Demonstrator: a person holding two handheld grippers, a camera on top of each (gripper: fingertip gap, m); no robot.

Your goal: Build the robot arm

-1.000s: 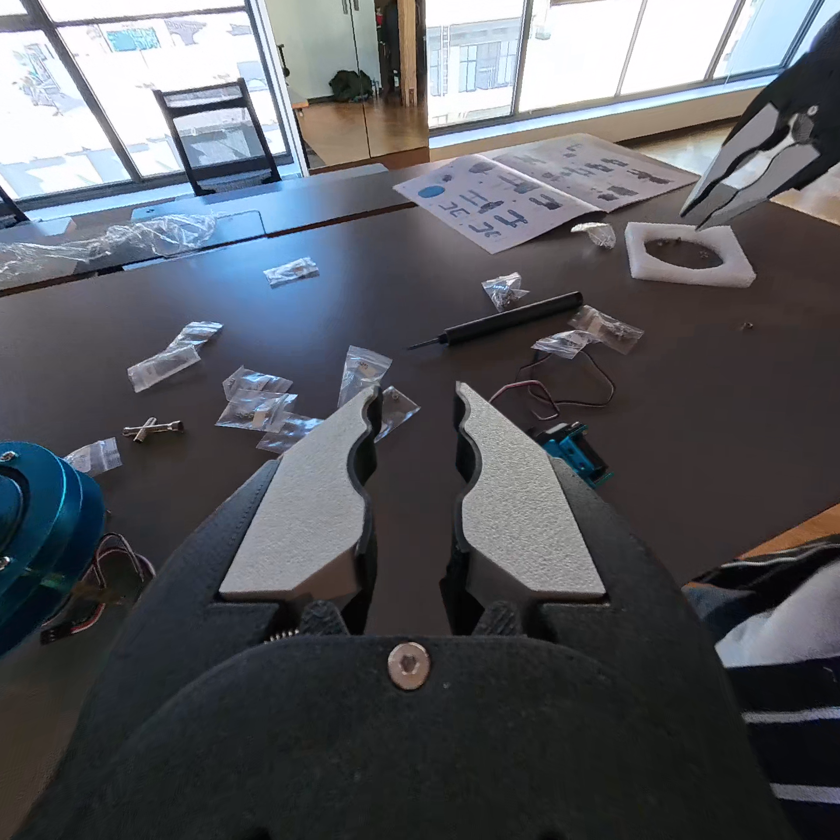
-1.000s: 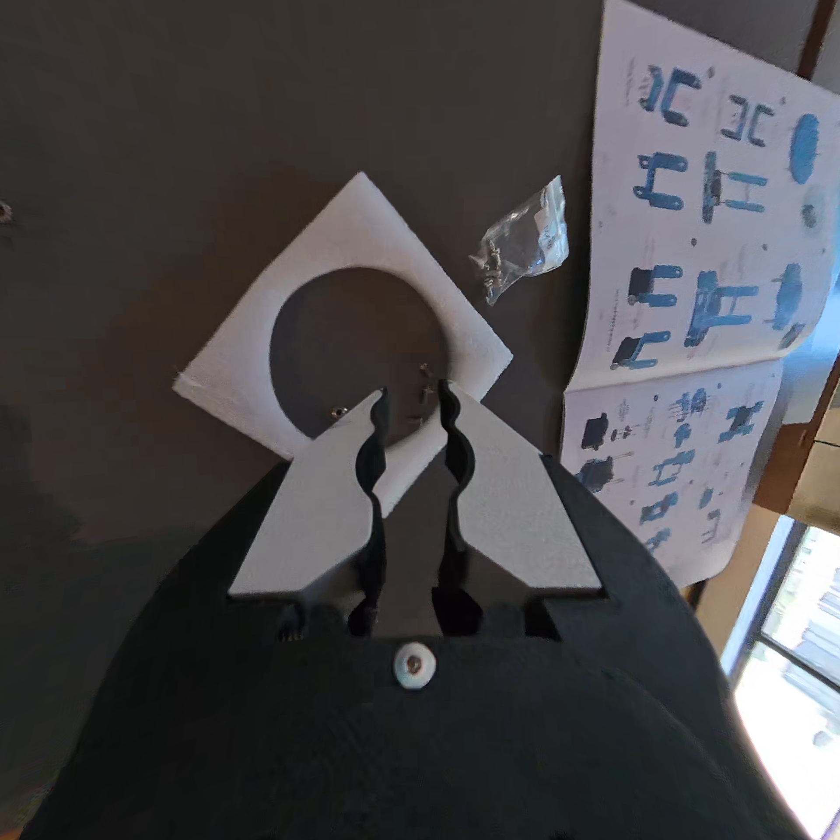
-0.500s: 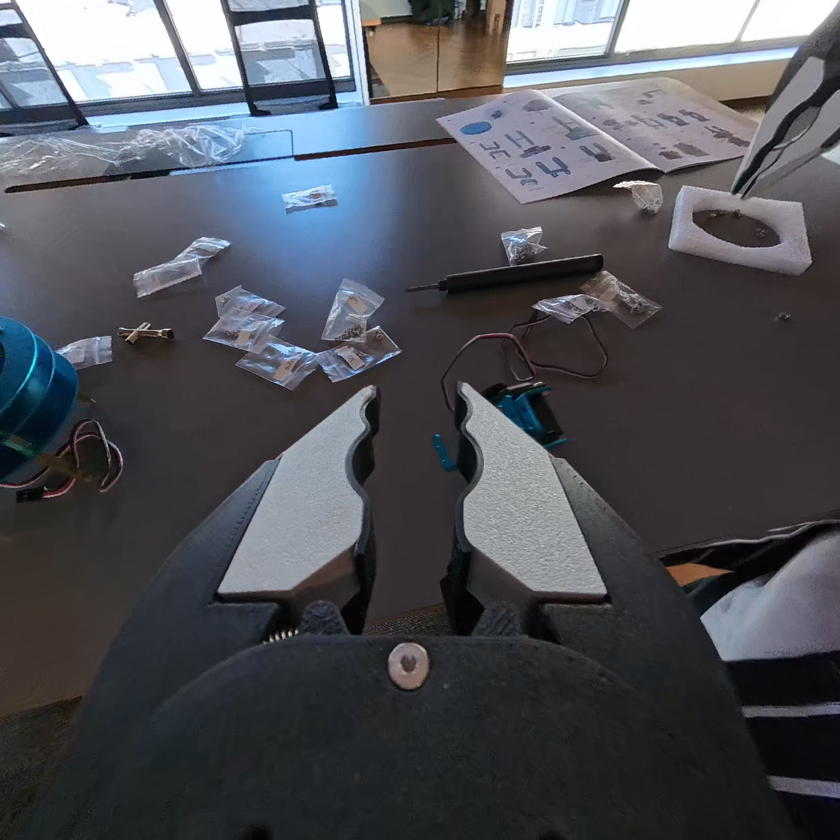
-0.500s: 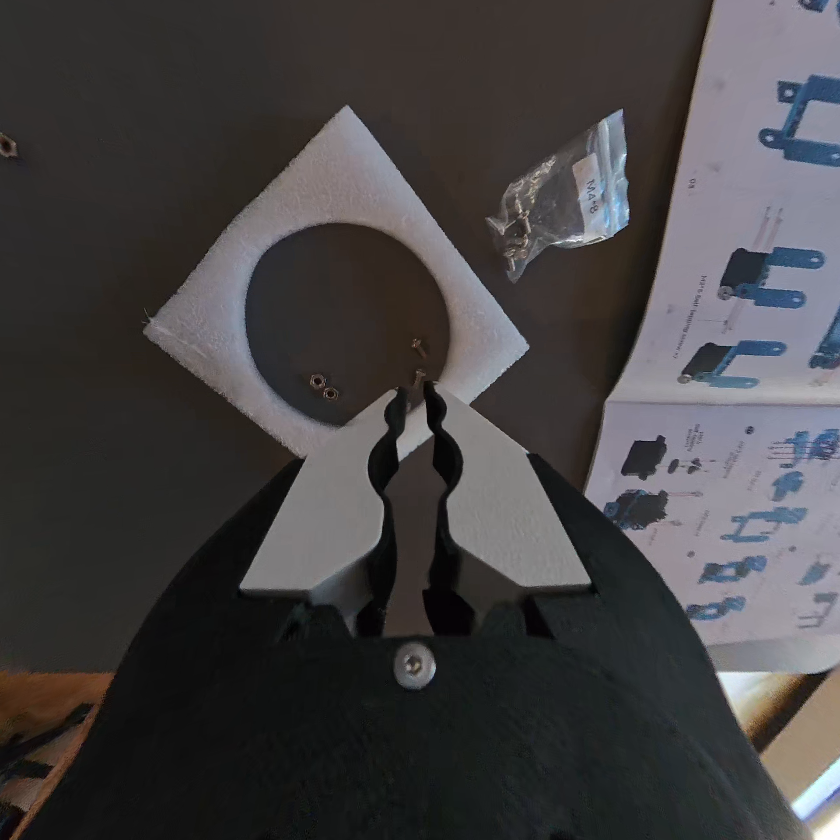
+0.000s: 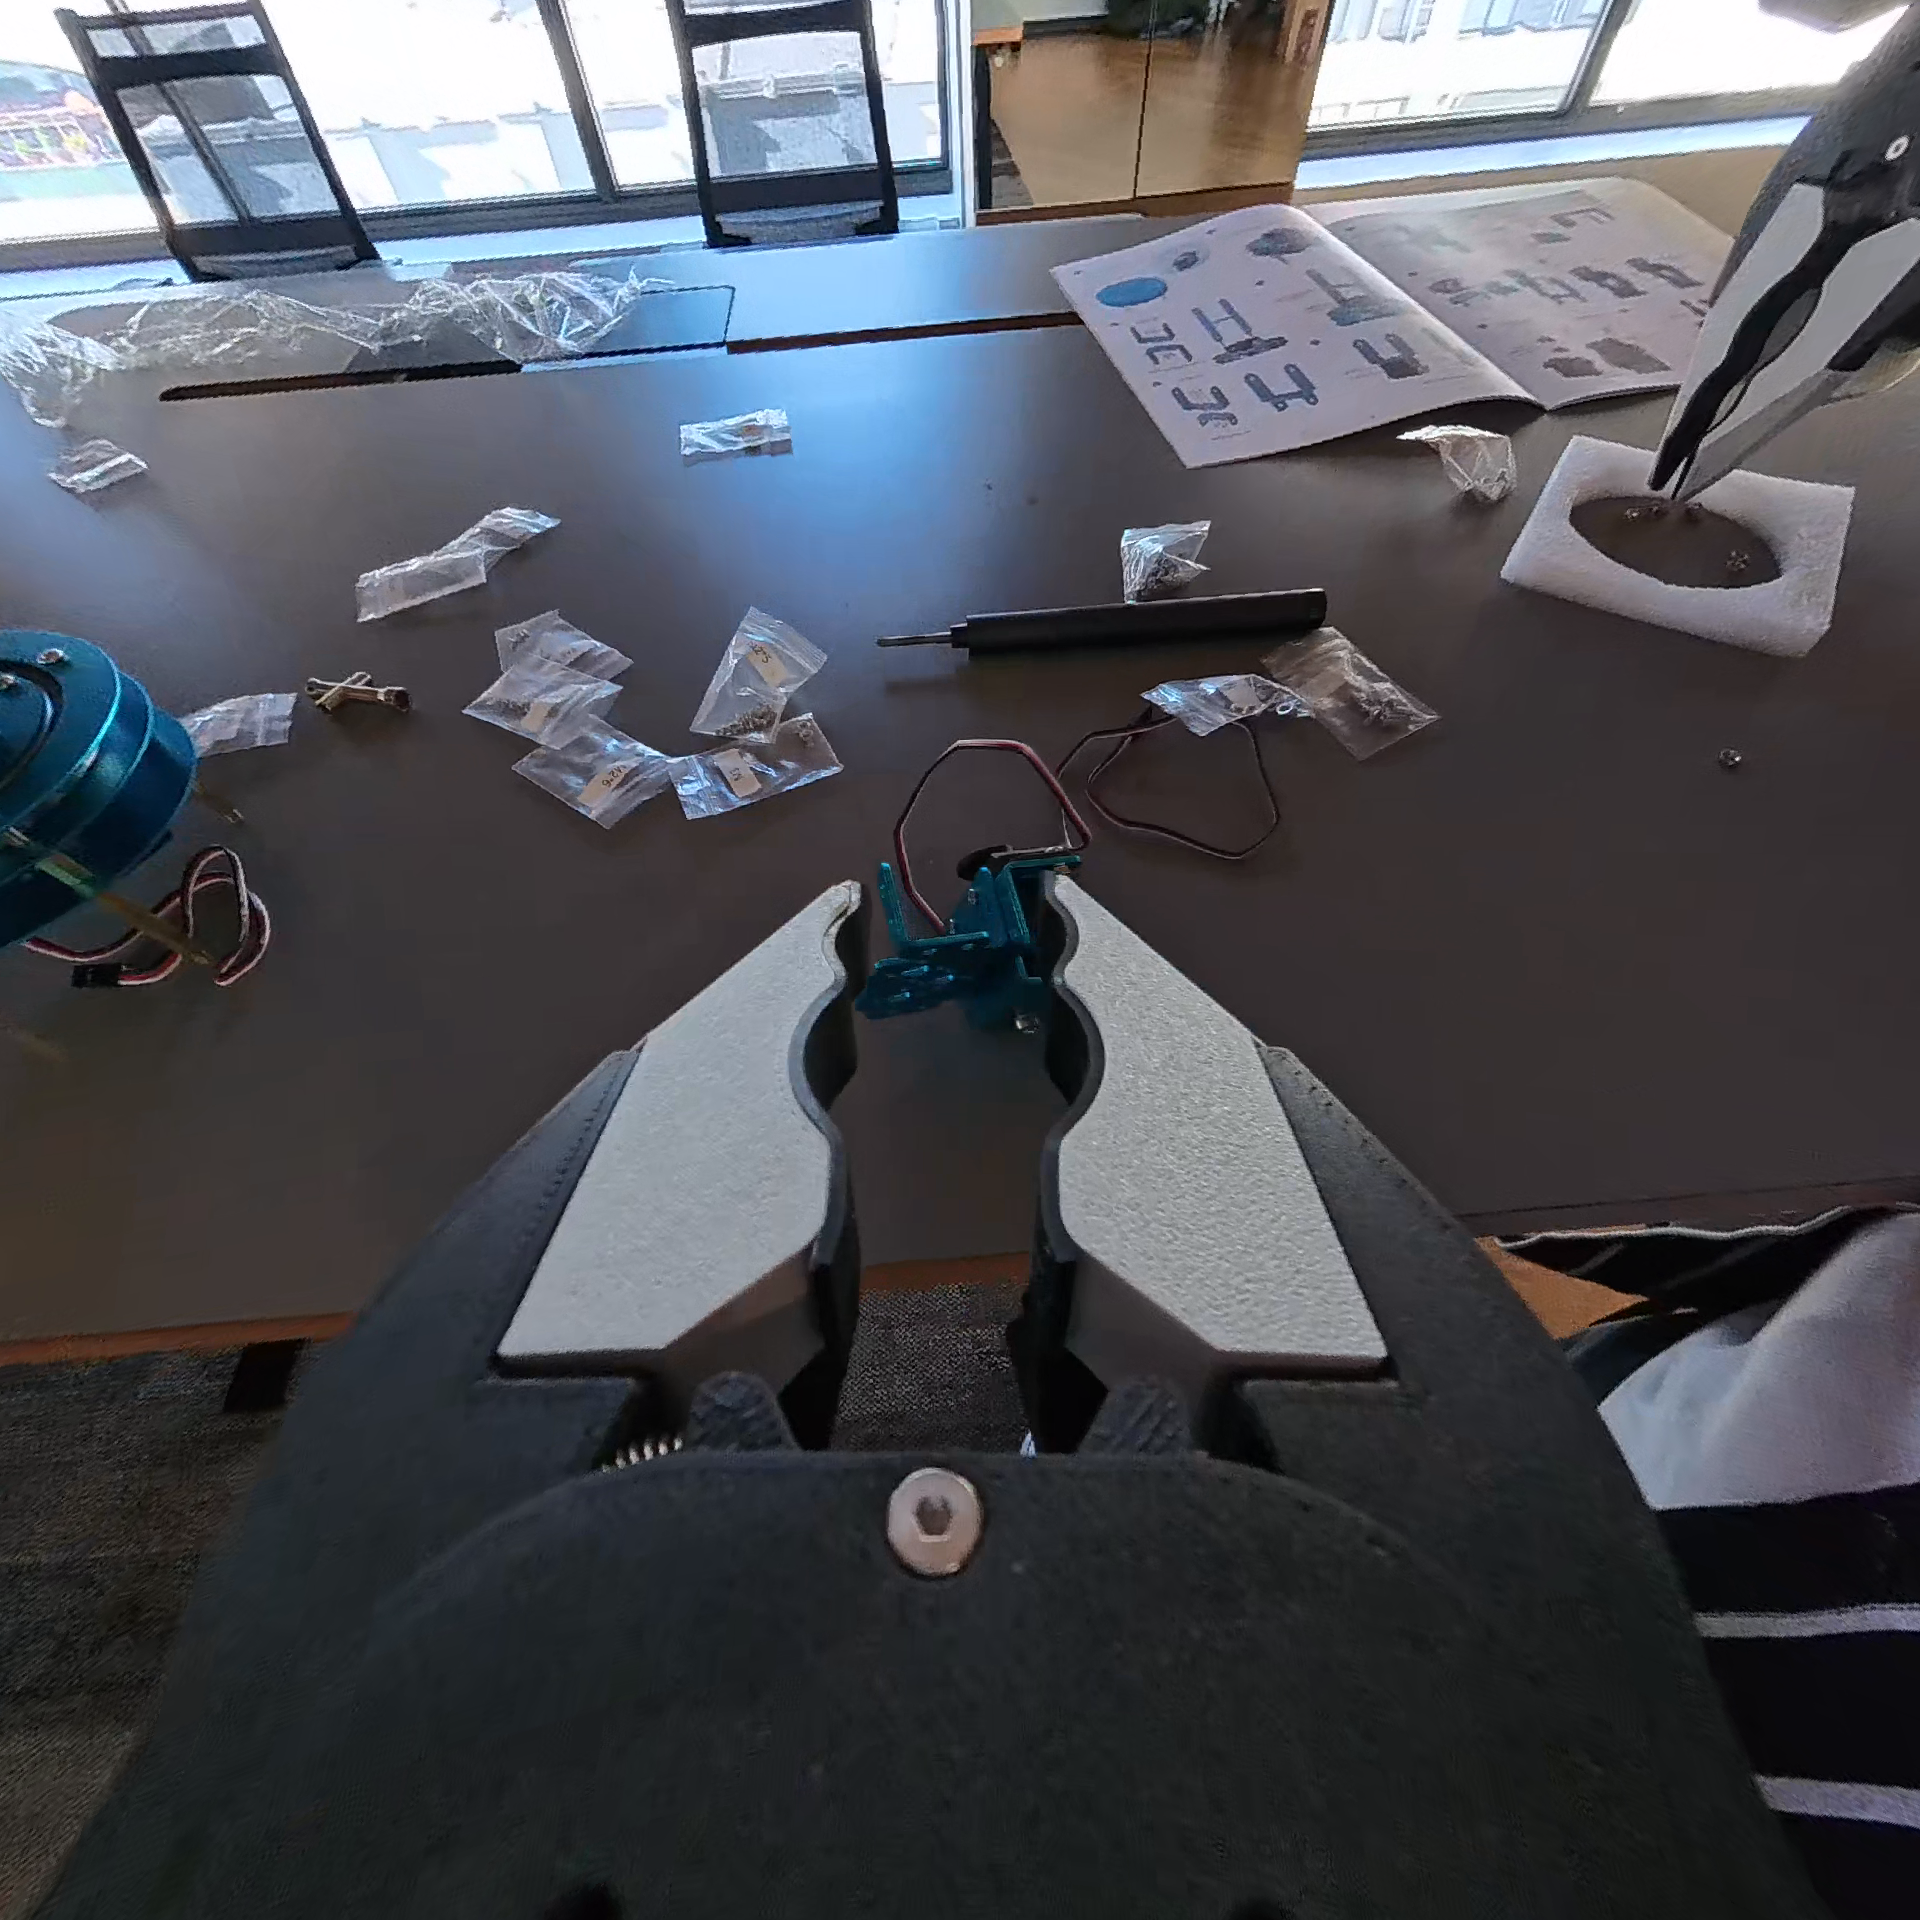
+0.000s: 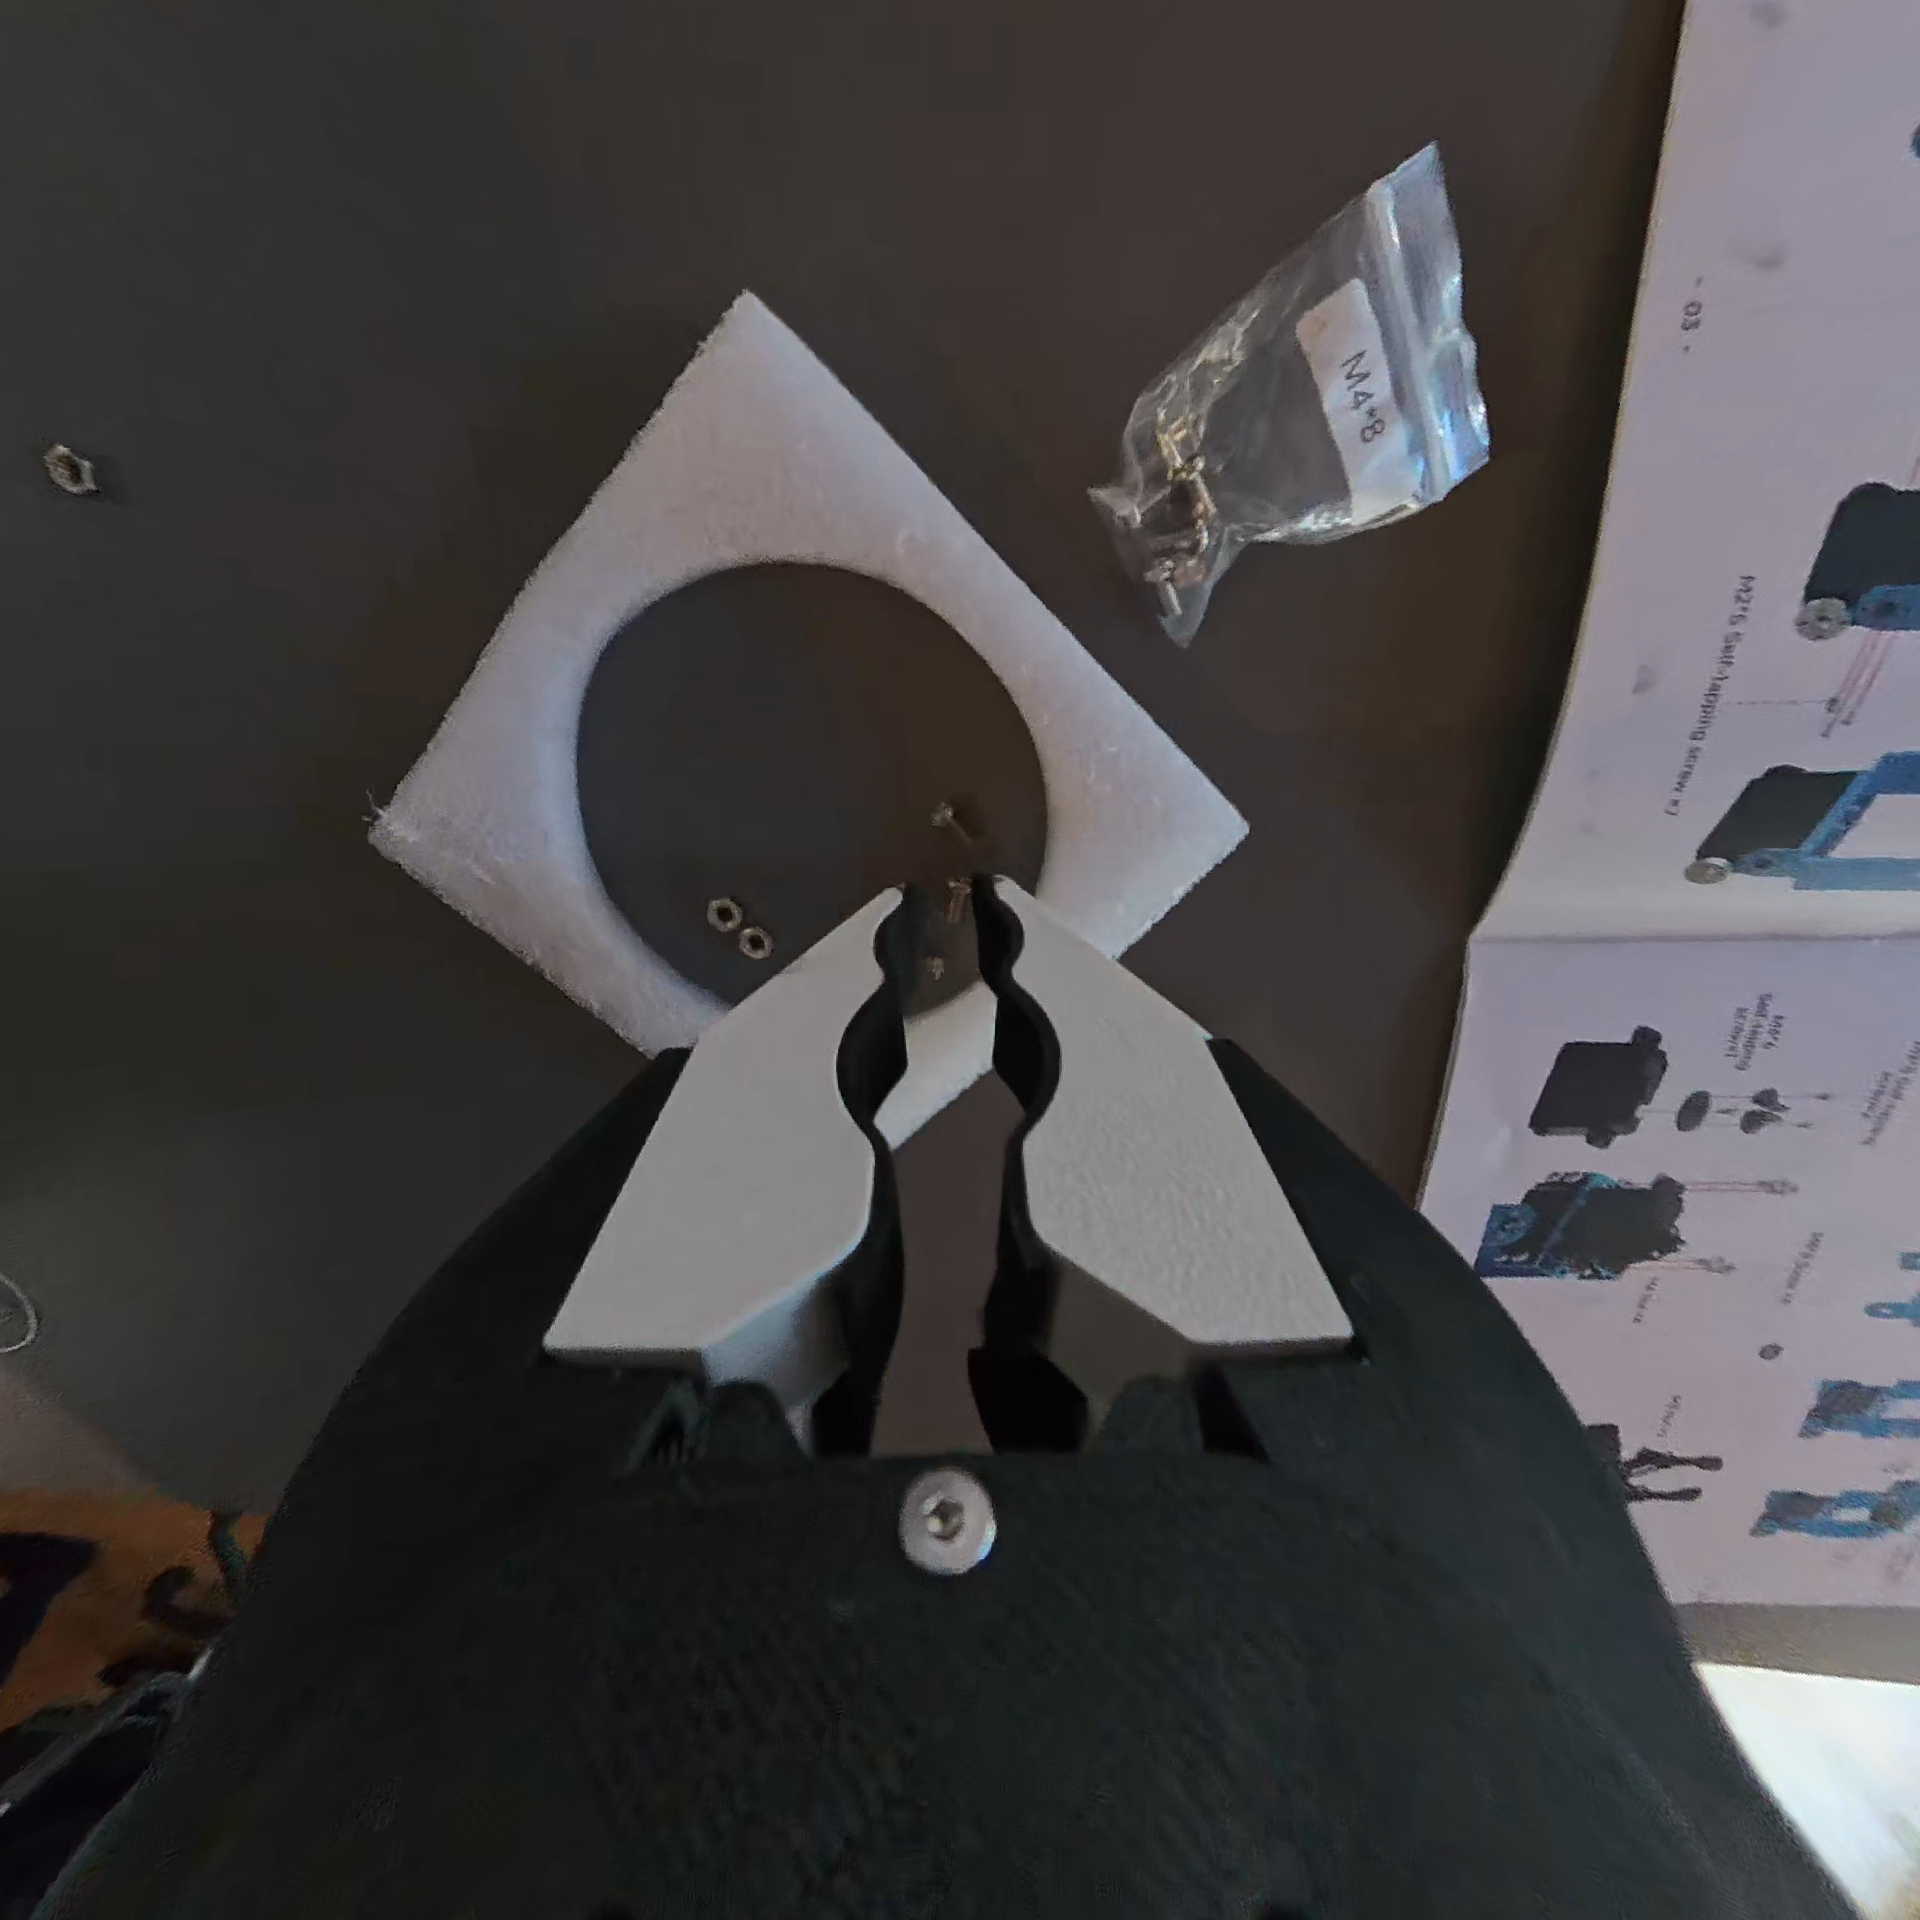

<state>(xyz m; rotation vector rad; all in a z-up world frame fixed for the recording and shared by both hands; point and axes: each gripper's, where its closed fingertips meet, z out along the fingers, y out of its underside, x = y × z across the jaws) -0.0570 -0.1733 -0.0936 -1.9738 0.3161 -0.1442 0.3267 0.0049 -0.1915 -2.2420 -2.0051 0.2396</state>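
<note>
Dark table point(image 5: 1455, 987) carries everything. Far side: open instruction booklet point(image 5: 1382, 301) with blue part drawings, crumpled clear plastic wrap point(image 5: 416, 312) at far left. Left edge: round blue metal base point(image 5: 73, 779) with a striped servo lead beside it. White foam square point(image 6: 790, 540) with a round cutout sits just beside the booklet; inside the cutout are two nuts point(image 6: 736, 927) and a few small screws. Black screwdriver point(image 5: 1122, 627) lies mid-table, a scatter of small clear hardware bags point(image 5: 644, 717) to its left, one more screw bag point(image 6: 1309, 405) between foam and booklet. Left gripper point(image 5: 951, 904) is above the near table edge, jaws wide apart, a blue servo bracket point(image 5: 956, 956) with a red/black lead seen in the gap; contact unclear. Right gripper point(image 6: 940, 883) points down into the foam cutout, jaws nearly together with a narrow gap, a small screw point(image 6: 954, 896) between the tips; can't tell if it's actually pinched. One loose nut point(image 6: 71, 470) sits on the table well apart from the foam.
</note>
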